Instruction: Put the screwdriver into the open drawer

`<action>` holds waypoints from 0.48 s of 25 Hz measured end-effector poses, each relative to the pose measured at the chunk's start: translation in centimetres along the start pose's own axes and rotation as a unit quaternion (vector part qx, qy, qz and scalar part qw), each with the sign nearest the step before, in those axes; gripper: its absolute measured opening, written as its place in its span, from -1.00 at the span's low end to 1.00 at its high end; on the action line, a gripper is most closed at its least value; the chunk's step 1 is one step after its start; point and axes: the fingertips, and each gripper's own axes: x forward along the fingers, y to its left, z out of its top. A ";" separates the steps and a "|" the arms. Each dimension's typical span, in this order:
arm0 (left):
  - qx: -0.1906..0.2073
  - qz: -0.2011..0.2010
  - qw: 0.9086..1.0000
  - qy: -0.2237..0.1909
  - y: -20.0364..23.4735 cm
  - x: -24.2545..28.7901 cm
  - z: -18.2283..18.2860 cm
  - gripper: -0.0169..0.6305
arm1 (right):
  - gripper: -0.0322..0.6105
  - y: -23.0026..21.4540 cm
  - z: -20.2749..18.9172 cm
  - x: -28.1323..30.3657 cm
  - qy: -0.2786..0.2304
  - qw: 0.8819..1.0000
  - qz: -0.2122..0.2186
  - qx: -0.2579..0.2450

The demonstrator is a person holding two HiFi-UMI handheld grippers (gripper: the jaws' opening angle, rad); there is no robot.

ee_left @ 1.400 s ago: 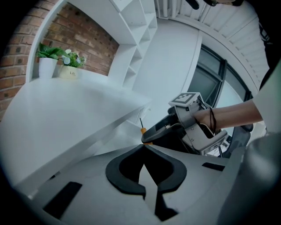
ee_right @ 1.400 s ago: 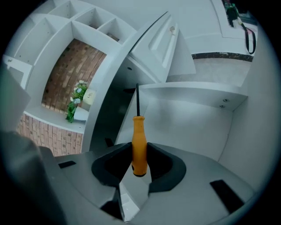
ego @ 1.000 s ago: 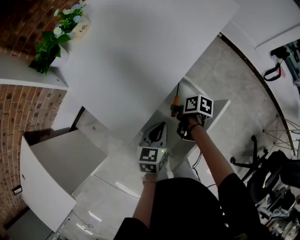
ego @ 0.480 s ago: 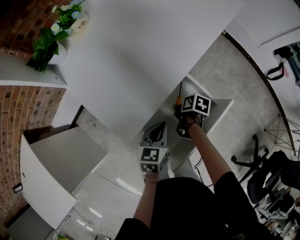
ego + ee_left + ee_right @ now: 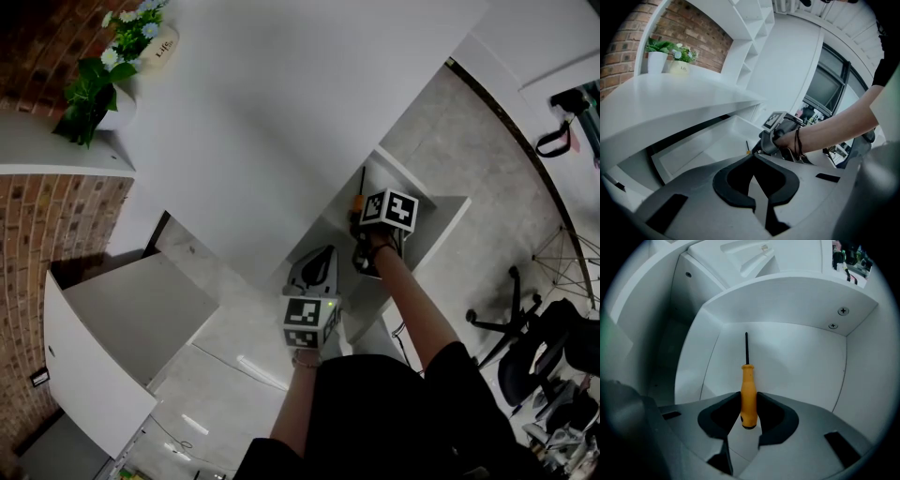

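Note:
An orange-handled screwdriver (image 5: 748, 399) with a dark shaft sits between the pads of my right gripper (image 5: 749, 395), which is shut on its handle. The shaft points into the open white drawer (image 5: 787, 352). In the head view the right gripper (image 5: 359, 228) hangs steeply down inside the drawer (image 5: 441, 234), and the orange handle (image 5: 357, 202) shows beside its marker cube. My left gripper (image 5: 315, 270) hovers at the drawer's near-left side, jaws together and holding nothing. The left gripper view shows that gripper (image 5: 753, 161), the drawer (image 5: 708, 145) and the right gripper (image 5: 765, 143) beyond it.
The white desk top (image 5: 281, 103) overhangs the drawer. Potted plants (image 5: 103, 89) stand at its far left corner by a brick wall. An open white cabinet door (image 5: 94, 375) is at lower left. Office chairs (image 5: 534, 347) stand to the right.
My right gripper has sunk a little deeper into the drawer with the screwdriver still gripped. The left gripper has stayed where it was.

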 end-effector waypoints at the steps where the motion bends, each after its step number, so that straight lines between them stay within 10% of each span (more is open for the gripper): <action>1: -0.002 0.001 1.000 0.001 0.1 -0.1 -0.1 -0.92 | -0.56 0.0 0.0 0.1 -0.001 1.000 -0.001 0.001; 12: -0.010 0.005 1.000 0.002 0.6 -0.8 -0.1 -0.92 | -0.56 -0.1 -0.5 0.7 -0.002 1.000 -0.016 -0.001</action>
